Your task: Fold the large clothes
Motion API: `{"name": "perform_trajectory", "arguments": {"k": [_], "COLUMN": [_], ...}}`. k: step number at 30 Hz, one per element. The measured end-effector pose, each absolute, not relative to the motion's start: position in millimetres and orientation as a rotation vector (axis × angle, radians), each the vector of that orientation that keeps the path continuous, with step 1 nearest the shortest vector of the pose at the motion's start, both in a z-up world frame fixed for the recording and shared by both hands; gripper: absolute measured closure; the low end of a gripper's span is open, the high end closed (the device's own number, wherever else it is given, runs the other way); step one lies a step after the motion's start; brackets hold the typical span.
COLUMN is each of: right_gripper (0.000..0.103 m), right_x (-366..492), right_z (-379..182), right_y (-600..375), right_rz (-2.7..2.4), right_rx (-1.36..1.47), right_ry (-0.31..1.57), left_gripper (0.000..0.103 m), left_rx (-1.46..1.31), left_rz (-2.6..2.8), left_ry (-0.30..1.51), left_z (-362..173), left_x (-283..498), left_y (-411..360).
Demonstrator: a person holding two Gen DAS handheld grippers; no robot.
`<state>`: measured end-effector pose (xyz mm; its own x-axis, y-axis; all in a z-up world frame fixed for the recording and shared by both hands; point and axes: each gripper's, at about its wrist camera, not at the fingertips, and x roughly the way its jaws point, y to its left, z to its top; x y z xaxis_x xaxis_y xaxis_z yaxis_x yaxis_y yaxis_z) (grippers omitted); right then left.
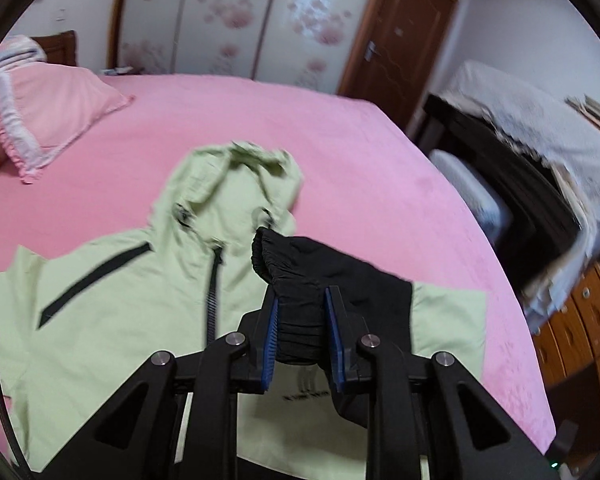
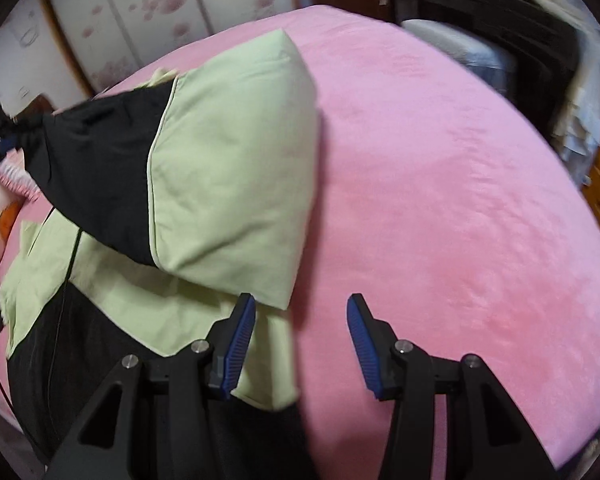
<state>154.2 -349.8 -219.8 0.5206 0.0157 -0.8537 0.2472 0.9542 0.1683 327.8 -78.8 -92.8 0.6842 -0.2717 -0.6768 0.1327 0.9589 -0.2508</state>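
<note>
The left claw (image 1: pixel 300 300) is squeezed tight on the black cuff (image 1: pixel 296 280) of a sleeve, and its two blue pads (image 1: pixel 272 330) press on the bunched cloth from both sides. The cuff pokes out past the tips of the claw, up off the bed. The sleeve (image 2: pixel 204 160) is black near the cuff and light green farther along. In the right wrist view it hangs in the air over the left side of the bed, pulled toward the far left where the left claw (image 2: pixel 4 136) holds it. The rest of the light green hooded jacket (image 1: pixel 140 300) lies flat on the pink bed (image 1: pixel 359 152), under and beyond the left claw. Its hood (image 1: pixel 236 184) points to the far side, and its black zipper (image 1: pixel 214 292) runs down the middle. The right claw (image 2: pixel 301 312) has its two sides well apart and holds nothing. Its left blue pad (image 2: pixel 240 344) sits over the edge of the jacket (image 2: pixel 140 304), just under the lifted sleeve, but I cannot tell if it touches the cloth. Its other pad is over bare pink bed. A pink pillow (image 1: pixel 48 108) lies at the far left of the bed.
</note>
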Motion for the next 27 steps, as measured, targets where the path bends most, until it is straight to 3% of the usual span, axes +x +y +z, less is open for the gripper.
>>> {"name": "perform_trajectory", "arguments": {"k": [6, 8, 9, 14, 18, 24, 27], "right_gripper": [0.057, 0.077, 0.078, 0.076, 0.065, 0.064, 0.064], "right_x": [185.1, 191.0, 192.7, 196.7, 192.6, 170.1, 164.2], "right_z": [-228.9, -226.3, -226.2, -219.1, -224.3, -214.1, -201.7], "right_y": [-320.1, -316.0, -314.4, -306.3, -312.8, -342.1, -352.1], "right_rz": [-0.138, -0.146, -0.157, -0.115, -0.091, -0.142, -0.141], "right_rx": [0.158, 0.140, 0.126, 0.093, 0.149, 0.223, 0.255], "right_ry": [0.984, 0.947, 0.941, 0.940, 1.010, 1.046, 1.029], "left_gripper": [0.084, 0.084, 0.084, 0.084, 0.083, 0.081, 0.081], "left_rx": [-0.208, -0.205, -0.207, -0.180, -0.175, -0.072, -0.081], "left_rz": [-0.162, -0.129, -0.120, -0.035, -0.001, 0.012, -0.001], "left_ry": [0.739, 0.725, 0.724, 0.747, 0.881, 1.009, 1.004], "left_z": [-91.9, -98.5, -102.6, -136.0, -186.9, -240.6, -238.7], "left_x": [308.7, 298.7, 295.5, 281.9, 294.2, 298.1, 294.7], "left_y": [-40.9, -27.3, -22.4, 3.3, 21.9, 22.4, 22.0]}}
